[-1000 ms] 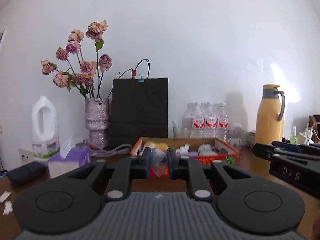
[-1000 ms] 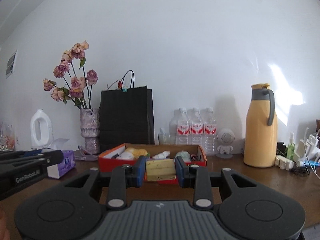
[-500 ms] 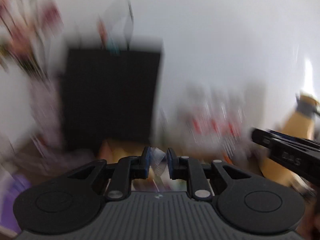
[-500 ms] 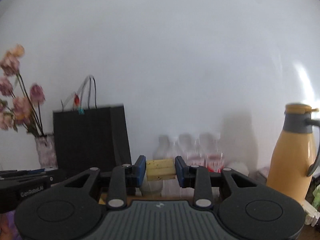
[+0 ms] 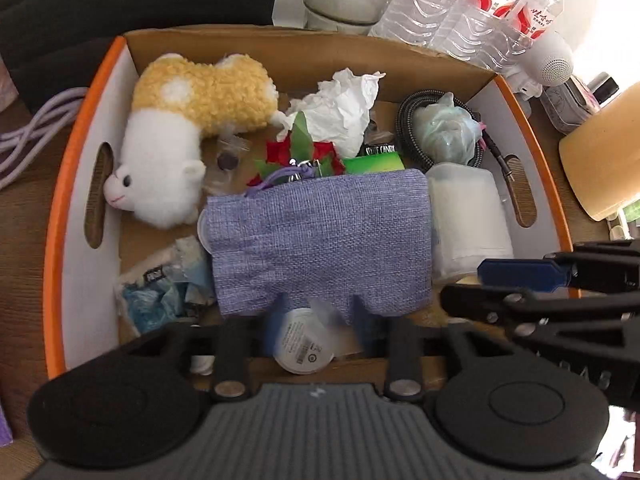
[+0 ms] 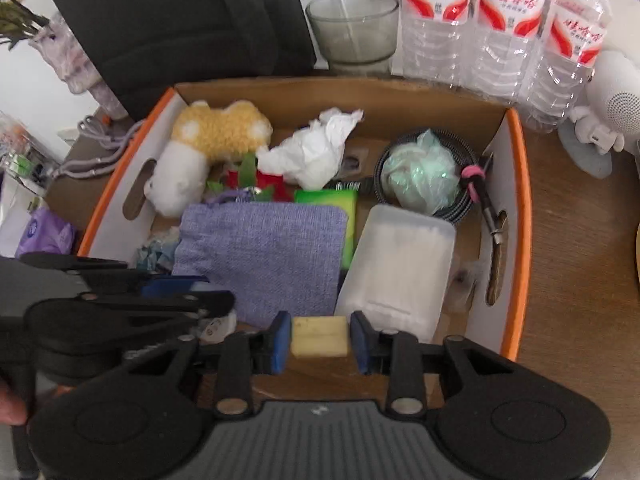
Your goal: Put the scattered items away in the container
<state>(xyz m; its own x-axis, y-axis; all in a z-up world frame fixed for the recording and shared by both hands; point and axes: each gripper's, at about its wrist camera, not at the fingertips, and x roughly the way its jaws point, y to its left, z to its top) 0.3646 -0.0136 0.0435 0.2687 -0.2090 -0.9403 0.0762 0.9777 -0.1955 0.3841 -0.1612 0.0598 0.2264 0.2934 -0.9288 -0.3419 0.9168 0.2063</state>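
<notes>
An orange-rimmed cardboard box (image 5: 56,216) (image 6: 520,208) lies under both grippers. It holds a yellow-and-white plush toy (image 5: 188,120), a purple cloth pouch (image 5: 320,240), crumpled tissue (image 5: 340,108) and a translucent plastic case (image 6: 400,264). My left gripper (image 5: 318,320) points down into the box, its jaws blurred and opening. A clear packet with a round white label (image 5: 300,344) sits loose between them. My right gripper (image 6: 320,340) has a yellow sponge piece (image 6: 319,342) between its blue pads, and its jaws are opening slightly.
Water bottles (image 6: 500,20) and a glass (image 6: 354,28) stand behind the box, with a black paper bag (image 6: 180,20) to their left. A yellow flask (image 5: 600,168) and a white speaker toy (image 6: 616,112) stand at the right. A purple cable (image 5: 36,120) lies on the left.
Both grippers swung from facing the wall to pointing down over the box. The left jaws spread and the clear packet is no longer pinched. The sponge stayed between the right pads.
</notes>
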